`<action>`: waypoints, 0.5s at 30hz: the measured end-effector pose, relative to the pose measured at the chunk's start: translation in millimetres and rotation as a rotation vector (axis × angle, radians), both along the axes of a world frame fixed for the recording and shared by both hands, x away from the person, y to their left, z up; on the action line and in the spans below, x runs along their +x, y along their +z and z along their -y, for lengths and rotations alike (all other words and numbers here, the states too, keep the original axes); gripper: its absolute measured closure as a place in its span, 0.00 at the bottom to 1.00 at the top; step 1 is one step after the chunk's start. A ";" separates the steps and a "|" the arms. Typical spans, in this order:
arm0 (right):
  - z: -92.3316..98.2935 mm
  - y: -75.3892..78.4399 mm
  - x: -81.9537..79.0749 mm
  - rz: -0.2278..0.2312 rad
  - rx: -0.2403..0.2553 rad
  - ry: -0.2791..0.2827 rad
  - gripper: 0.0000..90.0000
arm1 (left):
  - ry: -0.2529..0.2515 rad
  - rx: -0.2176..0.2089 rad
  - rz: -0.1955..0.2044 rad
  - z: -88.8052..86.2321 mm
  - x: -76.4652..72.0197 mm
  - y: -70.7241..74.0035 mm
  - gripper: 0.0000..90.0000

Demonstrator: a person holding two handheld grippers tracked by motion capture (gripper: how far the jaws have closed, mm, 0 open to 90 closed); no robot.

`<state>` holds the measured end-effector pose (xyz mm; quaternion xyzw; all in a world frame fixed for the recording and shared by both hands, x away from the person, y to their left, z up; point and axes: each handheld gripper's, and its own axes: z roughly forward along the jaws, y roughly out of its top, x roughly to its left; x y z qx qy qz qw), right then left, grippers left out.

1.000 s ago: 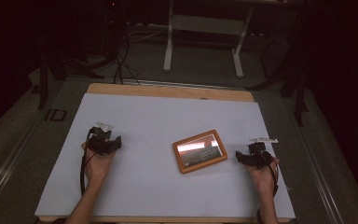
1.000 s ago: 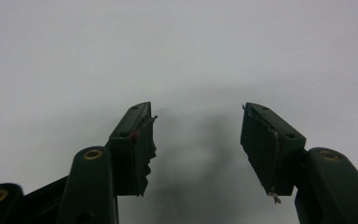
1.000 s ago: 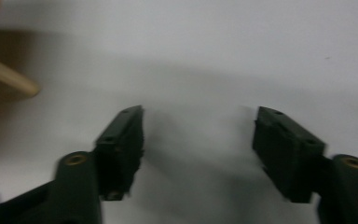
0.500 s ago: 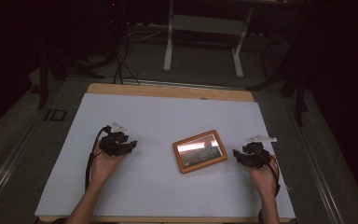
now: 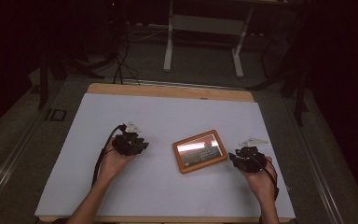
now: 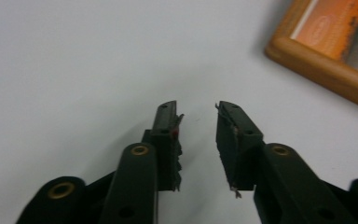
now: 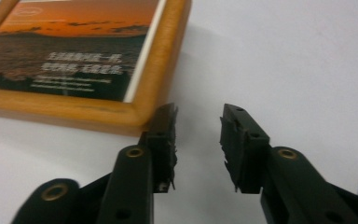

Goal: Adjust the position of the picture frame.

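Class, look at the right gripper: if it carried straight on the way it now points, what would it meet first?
Probably the wooden picture frame: the right gripper points at its near corner, jaws apart with nothing between them. Depth is unclear; it might slip just past onto the white table cover.

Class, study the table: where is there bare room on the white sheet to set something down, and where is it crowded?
The far half of the white sheet, beyond the wooden picture frame, lies bare, as does the near strip between the two forearms. It is tight at the frame: the right gripper sits close beside its corner, and the left gripper approaches from the other side, both with nothing between their jaws.
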<state>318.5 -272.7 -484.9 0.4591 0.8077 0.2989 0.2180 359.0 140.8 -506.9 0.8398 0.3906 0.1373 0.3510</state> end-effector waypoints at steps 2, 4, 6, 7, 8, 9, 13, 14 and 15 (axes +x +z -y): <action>-1.4 1.0 -1.4 0.001 0.002 0.006 0.77 | -0.012 0.000 0.002 2.9 0.7 -0.5 0.80; -5.4 2.9 -4.3 -0.006 0.022 0.034 0.83 | -0.029 -0.002 -0.007 8.1 2.7 -2.5 0.87; -7.3 3.9 -5.7 0.000 0.028 0.039 0.87 | -0.054 0.003 -0.021 17.4 7.9 -6.1 0.92; -8.3 4.6 -6.7 0.006 0.035 0.040 0.90 | -0.054 0.003 -0.021 17.4 7.9 -6.1 0.96; -9.3 5.4 -7.8 0.010 0.037 0.045 0.93 | -0.073 -0.003 -0.031 23.8 11.9 -7.1 0.98; -10.5 6.3 -9.1 0.013 0.033 0.049 0.96 | -0.082 -0.007 -0.034 26.6 13.7 -6.7 0.99; -15.7 9.5 -13.9 0.012 0.020 0.080 1.00 | -0.106 -0.023 -0.030 37.9 21.7 -3.0 1.00; -15.7 9.5 -13.9 0.012 0.020 0.080 1.00 | -0.106 -0.023 -0.030 37.9 21.7 -3.0 1.00; -17.1 9.9 -14.9 0.009 0.020 0.091 1.00 | -0.107 -0.025 -0.030 40.9 24.2 -2.4 1.00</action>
